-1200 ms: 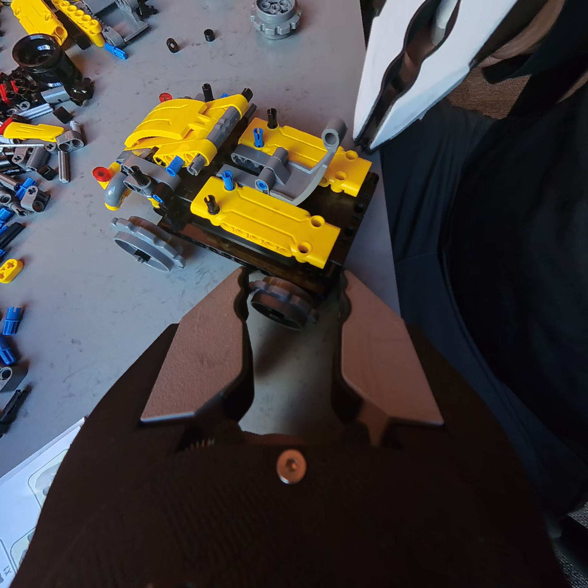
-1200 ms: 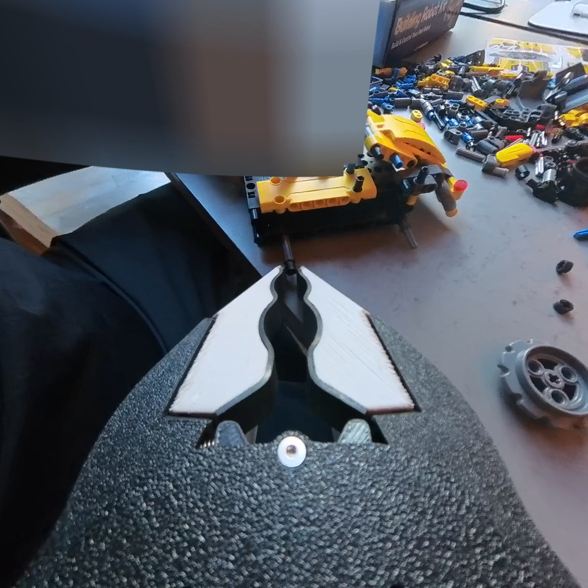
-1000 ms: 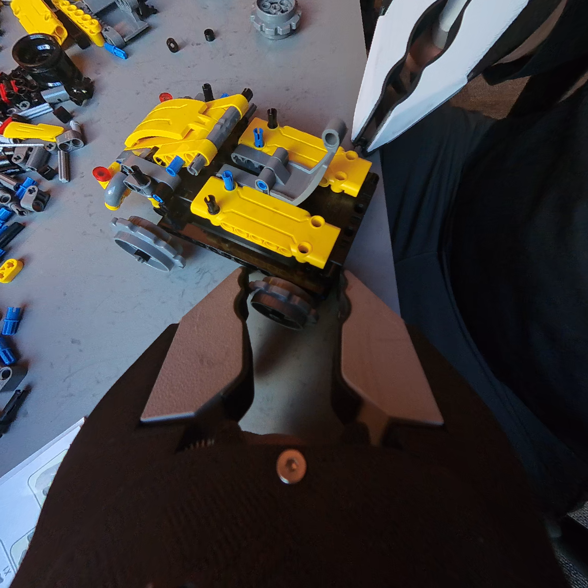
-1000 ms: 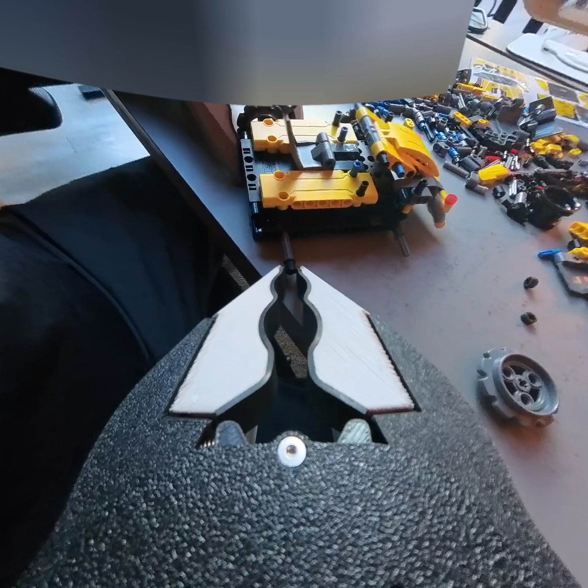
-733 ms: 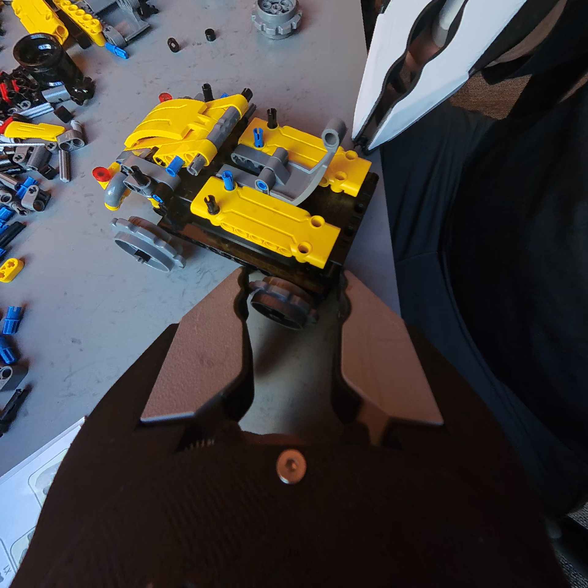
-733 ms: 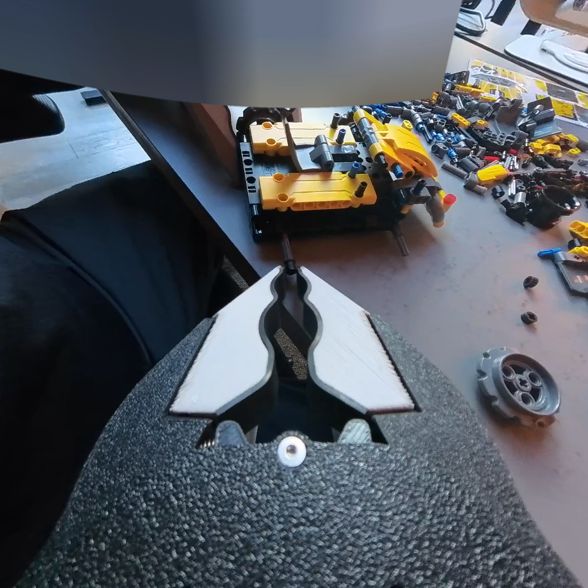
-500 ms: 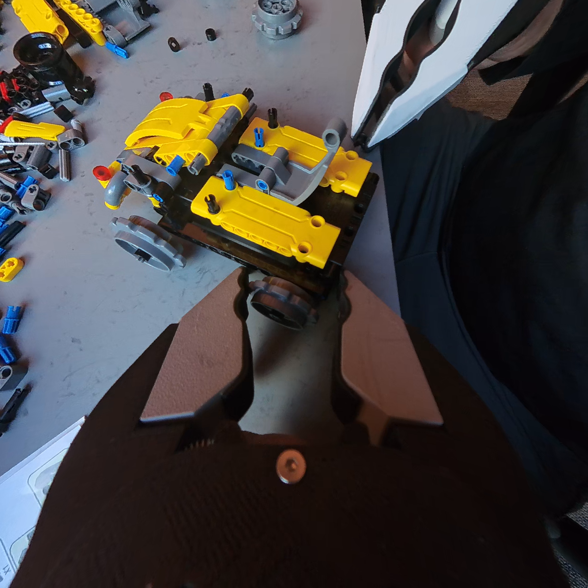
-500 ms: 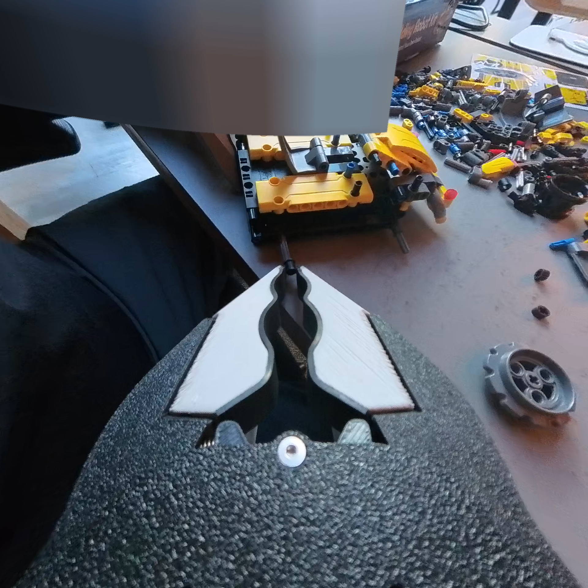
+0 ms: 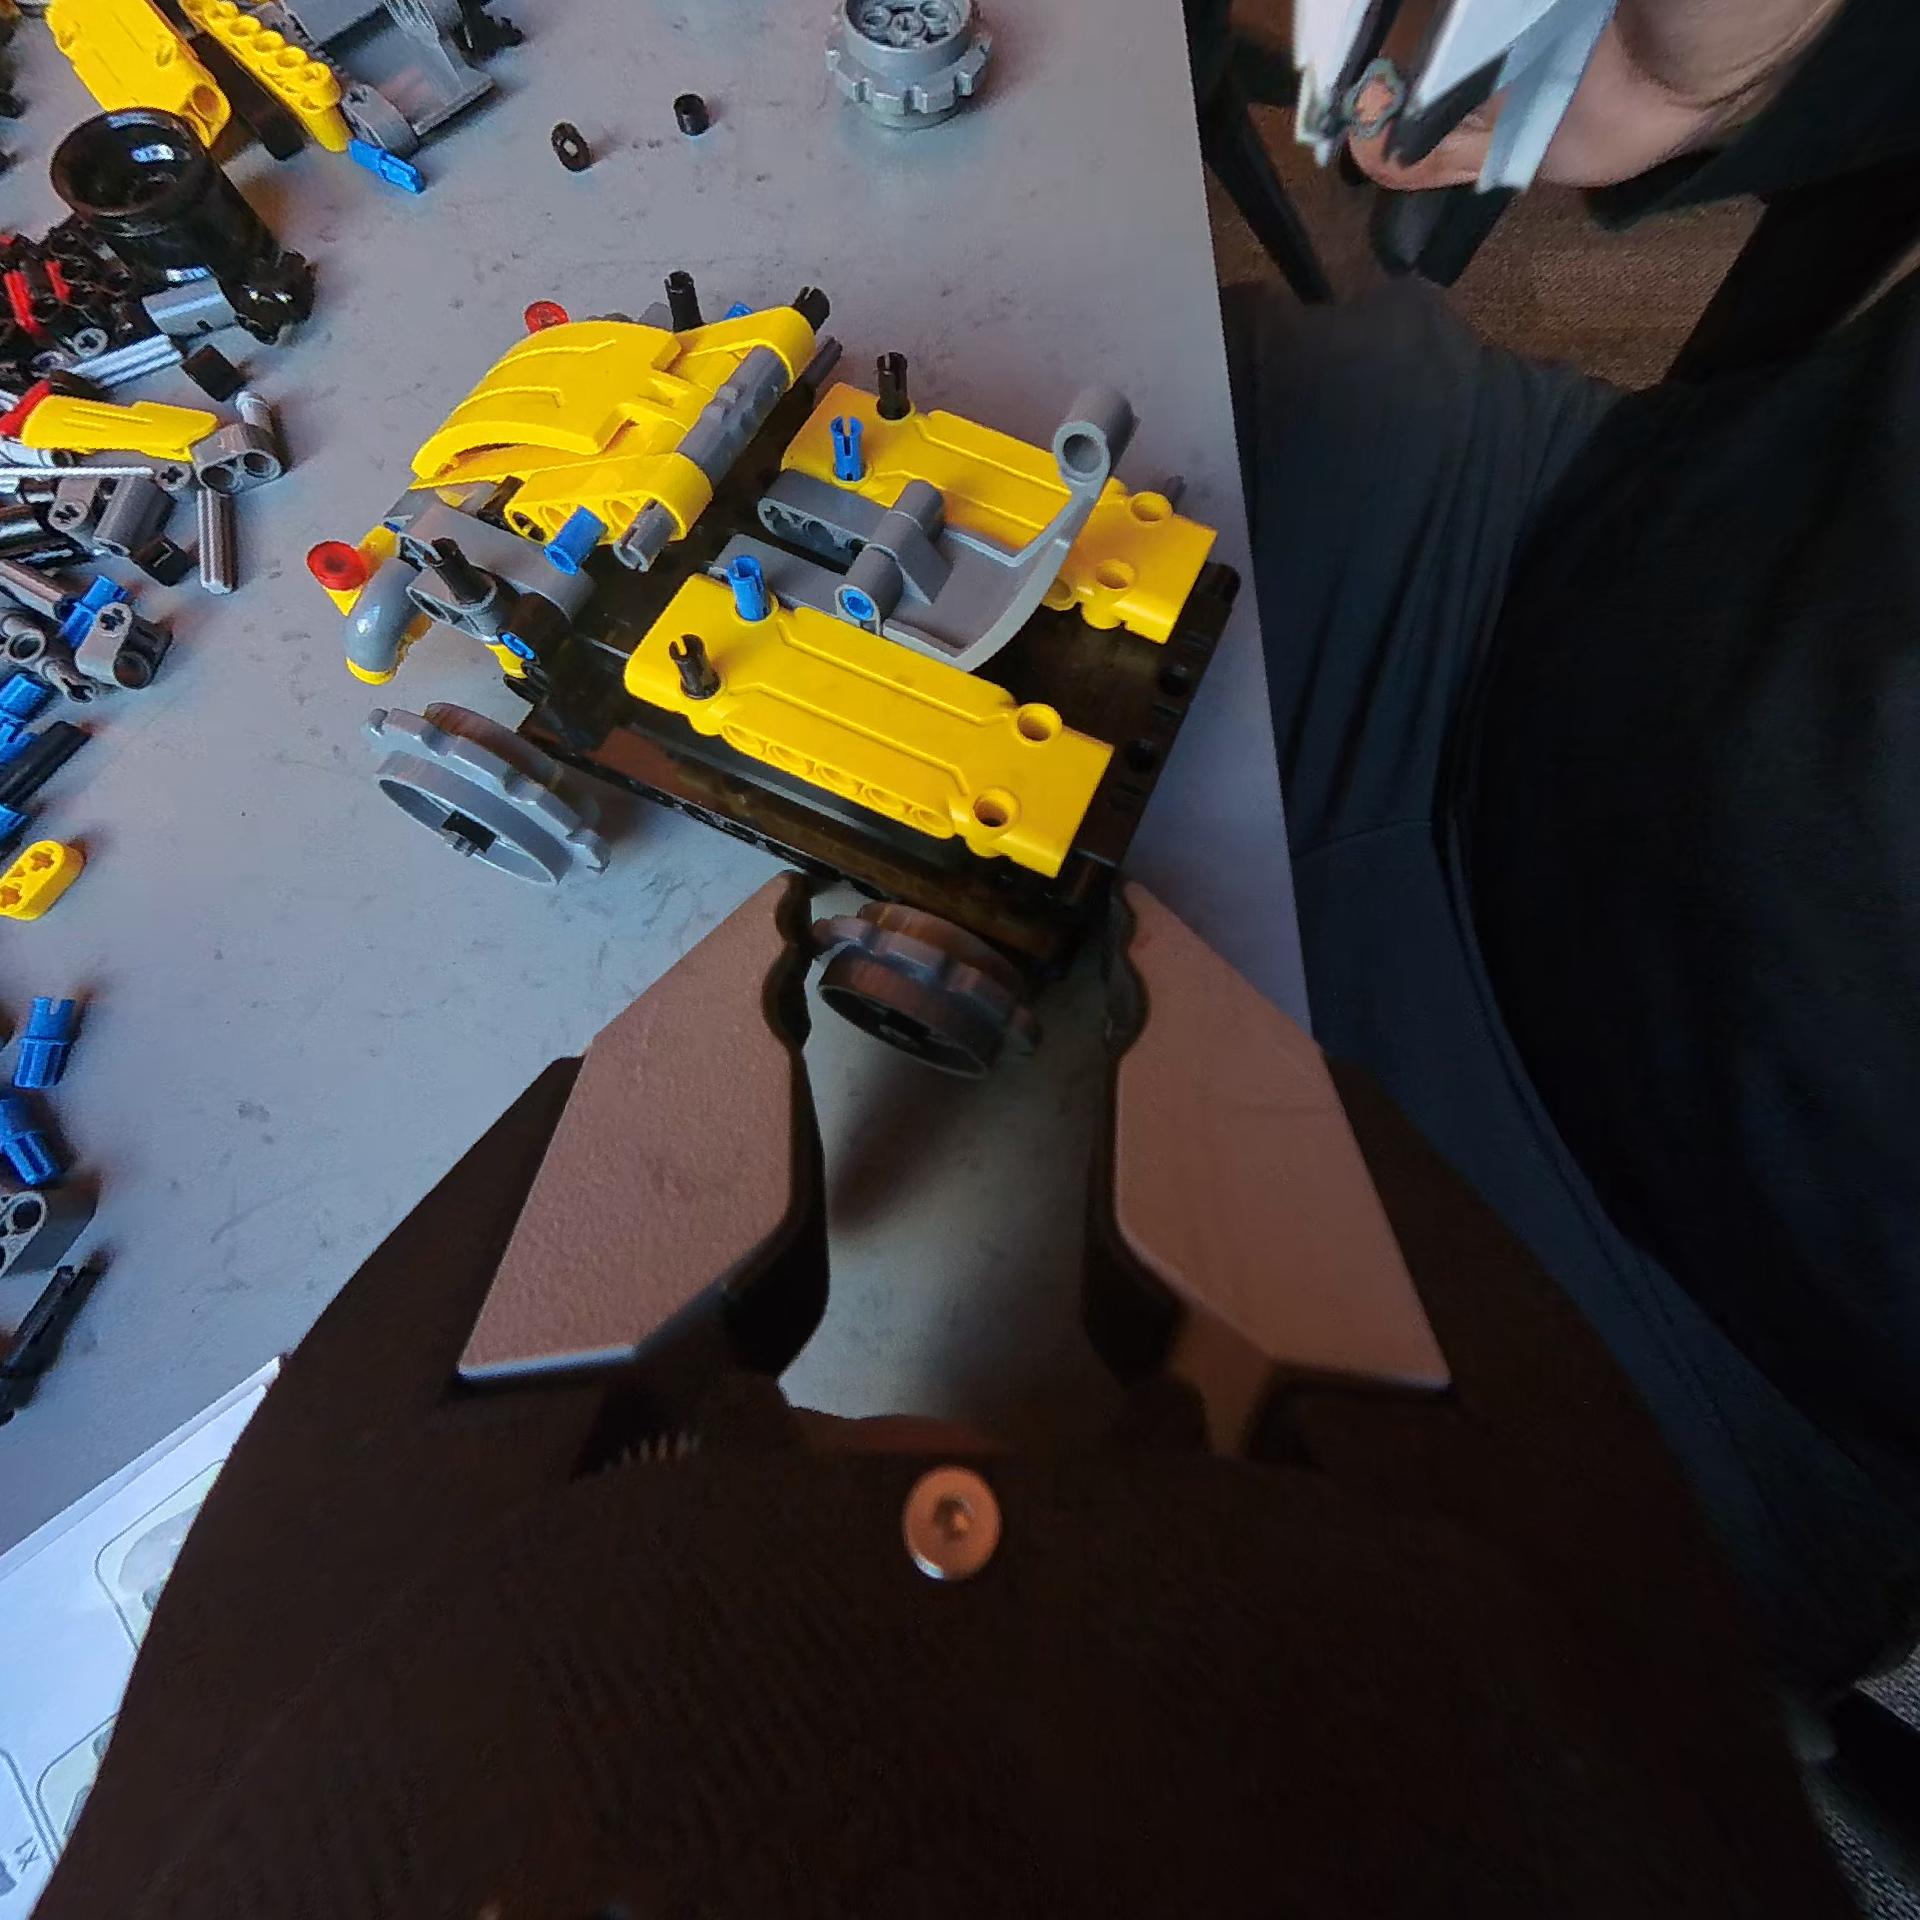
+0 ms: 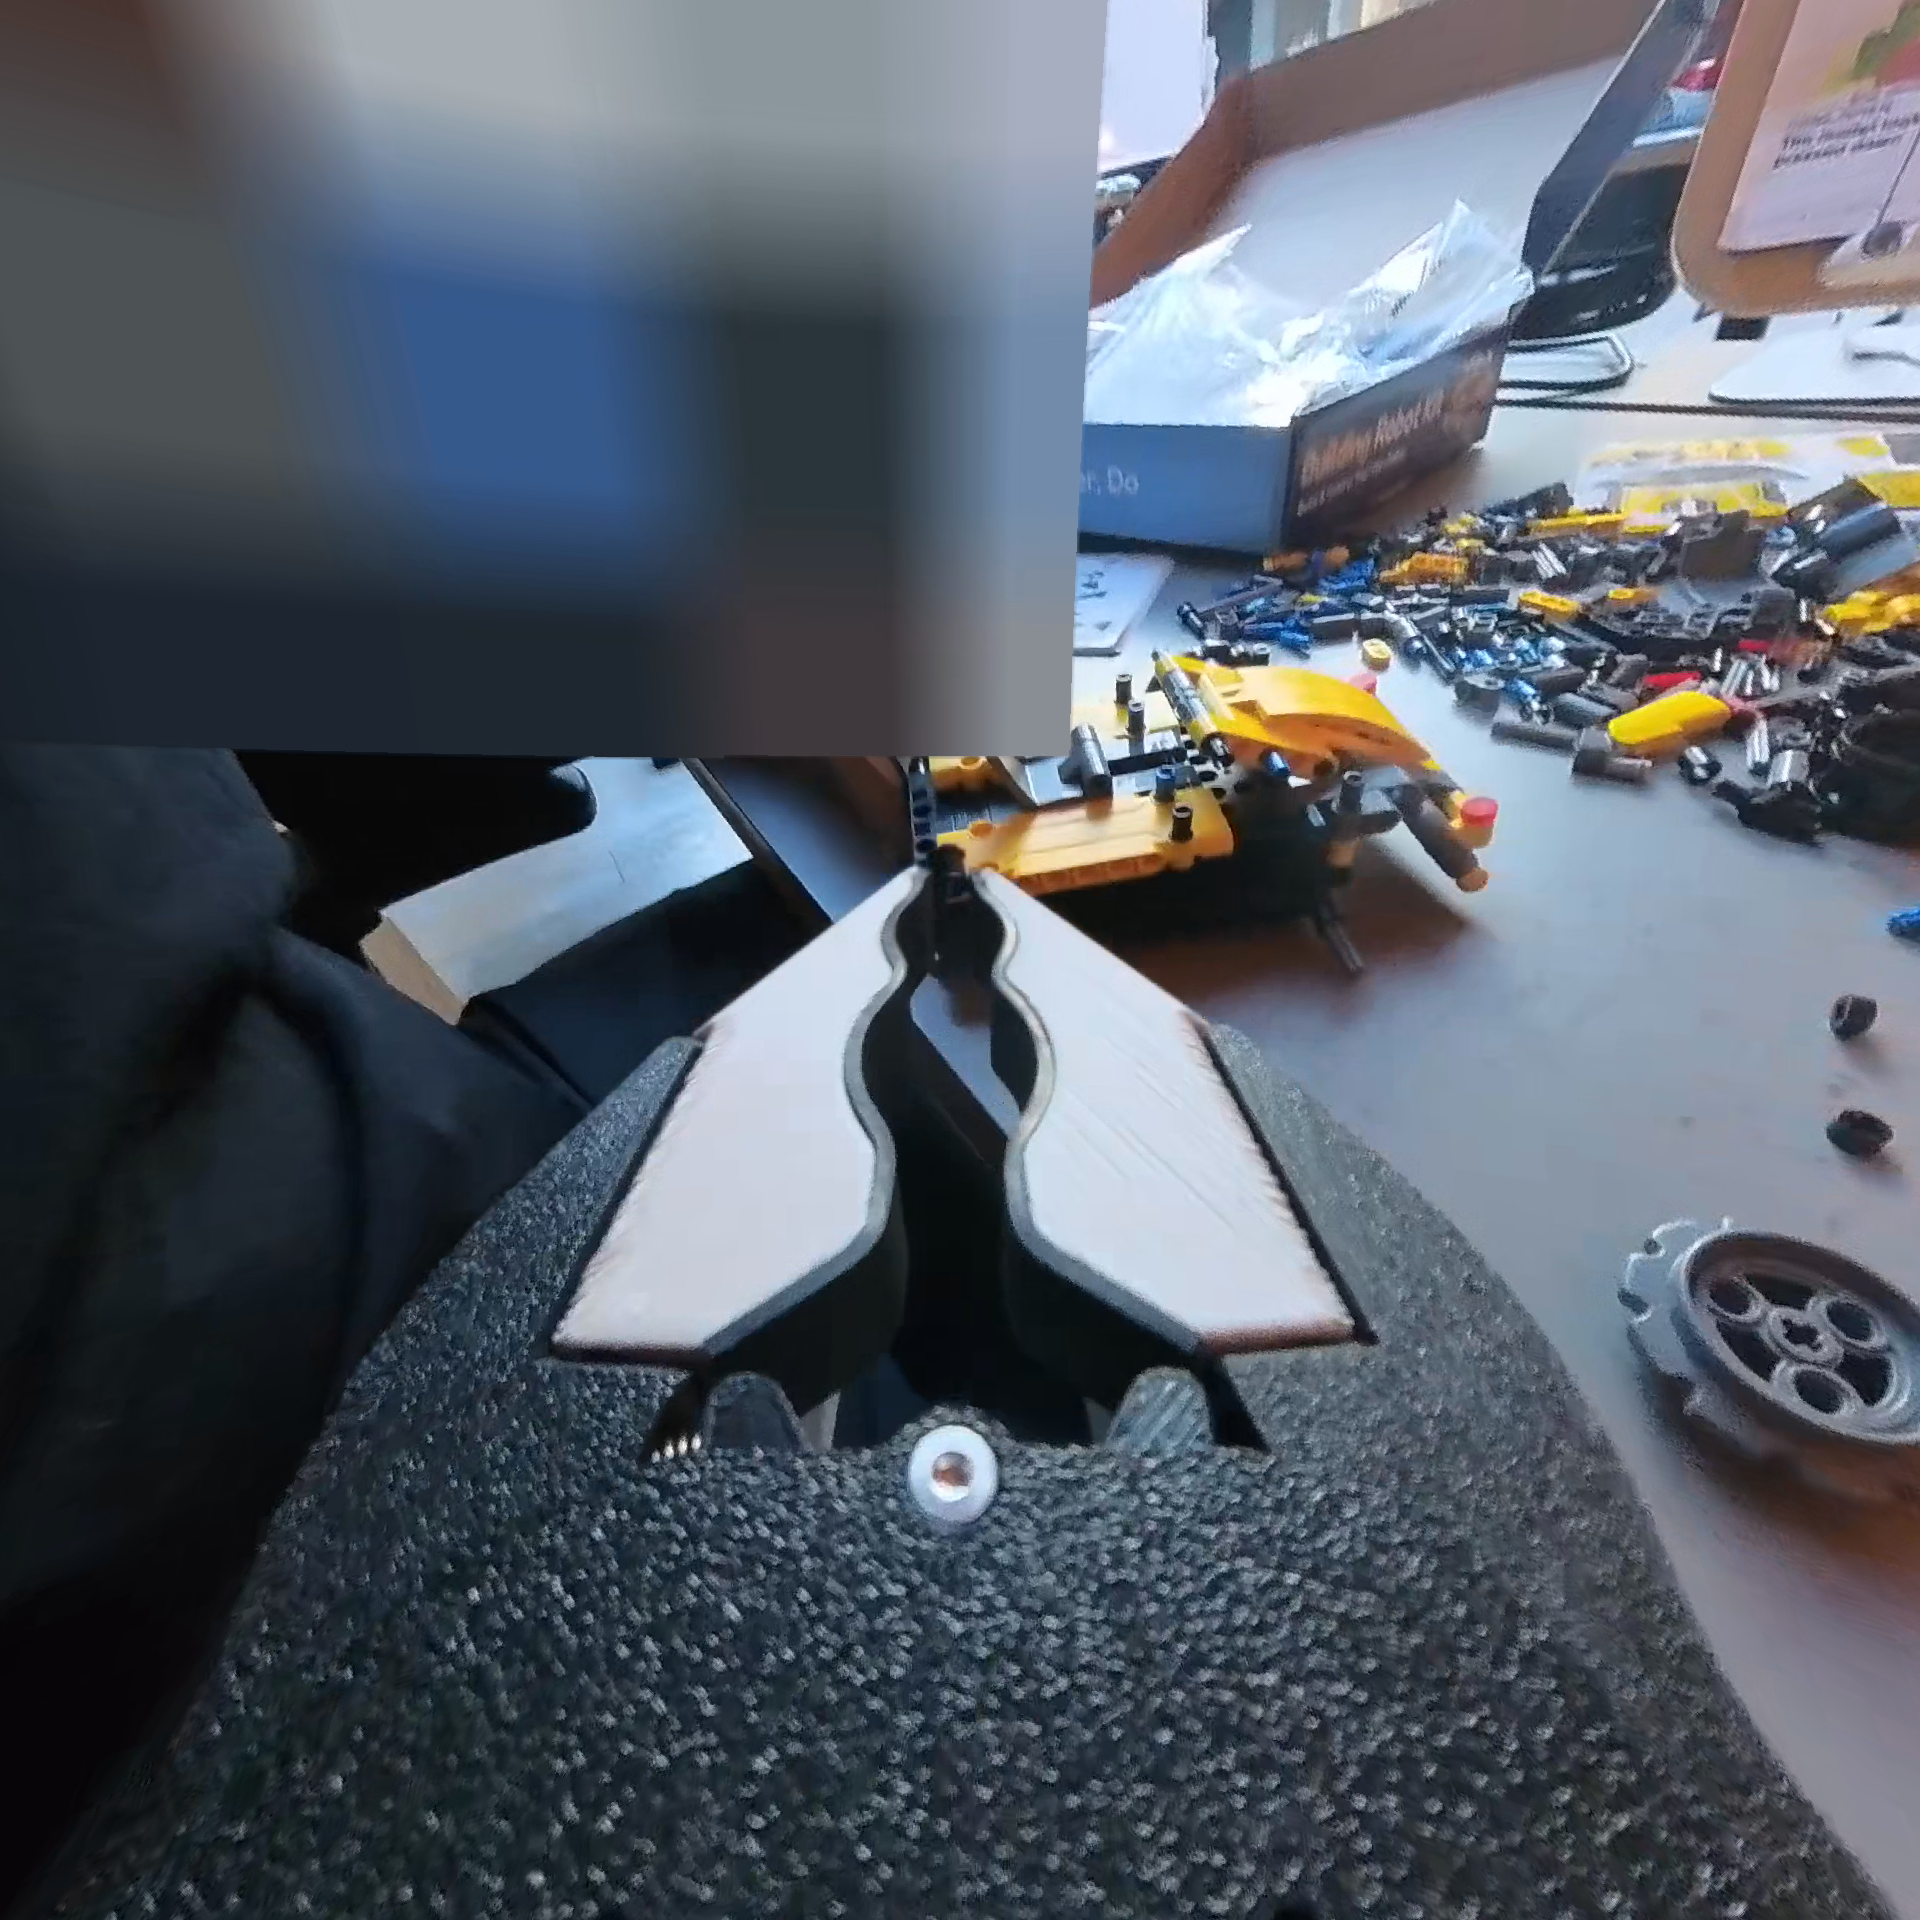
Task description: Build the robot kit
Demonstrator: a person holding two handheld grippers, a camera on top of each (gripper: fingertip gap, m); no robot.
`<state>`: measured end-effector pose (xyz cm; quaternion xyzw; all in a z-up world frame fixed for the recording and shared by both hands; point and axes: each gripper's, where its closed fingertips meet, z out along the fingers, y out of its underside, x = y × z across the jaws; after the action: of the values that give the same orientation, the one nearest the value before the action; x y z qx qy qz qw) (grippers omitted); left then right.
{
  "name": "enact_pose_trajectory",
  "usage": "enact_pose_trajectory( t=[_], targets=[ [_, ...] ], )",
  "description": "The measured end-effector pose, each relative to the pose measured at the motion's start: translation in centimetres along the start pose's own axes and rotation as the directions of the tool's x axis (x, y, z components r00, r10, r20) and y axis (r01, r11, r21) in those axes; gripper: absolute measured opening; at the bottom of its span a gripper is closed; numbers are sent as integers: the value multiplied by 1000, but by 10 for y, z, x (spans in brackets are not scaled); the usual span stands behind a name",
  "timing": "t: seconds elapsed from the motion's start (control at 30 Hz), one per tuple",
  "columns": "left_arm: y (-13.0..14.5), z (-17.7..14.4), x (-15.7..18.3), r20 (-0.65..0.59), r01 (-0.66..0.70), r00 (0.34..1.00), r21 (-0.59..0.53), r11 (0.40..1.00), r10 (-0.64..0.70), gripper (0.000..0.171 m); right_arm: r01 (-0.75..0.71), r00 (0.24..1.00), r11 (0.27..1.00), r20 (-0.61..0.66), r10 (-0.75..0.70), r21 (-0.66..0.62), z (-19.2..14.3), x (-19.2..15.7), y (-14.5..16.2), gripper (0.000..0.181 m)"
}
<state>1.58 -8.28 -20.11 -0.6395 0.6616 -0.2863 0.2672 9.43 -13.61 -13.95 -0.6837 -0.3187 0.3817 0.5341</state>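
My left tool (image 9: 951, 904), spread around the grey wheel (image 9: 920, 987) on the yellow vehicle (image 9: 873, 644), steadies it while my right tool (image 10: 948, 883) pinches a black pin (image 10: 943, 864) beside it.

The yellow, grey and black model vehicle (image 9: 831, 613) is moulded plastic, its yellow panels smooth with a soft sheen and its black base glossy, and it stands on a matt grey counter (image 9: 312, 1039) marked with fine scuffs. The left tongs (image 9: 951, 914) have smooth, matt brownish fingers (image 9: 665, 1174) on a dark body ribbed with fine lines and fixed by a shiny metal screw, while the right tongs (image 10: 948, 883) have pale, faintly striated fingers (image 10: 1143, 1153) on a coarse, pebbled black shell. The loose grey wheel (image 10: 1797, 1351) looks like dull plastic, the box (image 10: 1299, 457) is printed cardboard holding crinkled clear plastic bags, and the dark garment (image 9: 1662, 831) is soft matt cloth.
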Motion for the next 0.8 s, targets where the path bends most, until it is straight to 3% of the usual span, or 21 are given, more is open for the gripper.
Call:
enact_pose_trajectory(
  t=[0.23, 0.5, 0.57, 0.63, 0.73, 0.8],
  targets=[
    [1, -1, 0, 1, 6, 1000, -2, 1000, -6, 55, 11, 1000, 1000, 12, -11, 13, 0, -5, -5, 6],
    [10, -16, -7, 68, 41, 997, 5, 999, -41, 73, -4, 999, 999, 40, 2, 40, 0, -14, -17, 6],
    [11, -28, -11, 137, 47, 989, 16, 999, -48, 70, -24, 999, 999, 45, 23, 30, 2, -14, -19, 6],
    [2, -41, -7, 194, 20, 980, 72, 997, -34, 56, -77, 994, 997, 74, 77, -6, 5, -16, -17, 6],
    [-20, -50, 18, 240, -82, 970, 160, 984, 41, 32, -213, 967, 973, 126, 223, -88, 11, -23, -10, 7],
    [-38, -43, 42, 206, -109, 976, 214, 971, 64, 27, -276, 945, 953, 147, 293, -125, 14, -27, -7, 7]
  ],
)
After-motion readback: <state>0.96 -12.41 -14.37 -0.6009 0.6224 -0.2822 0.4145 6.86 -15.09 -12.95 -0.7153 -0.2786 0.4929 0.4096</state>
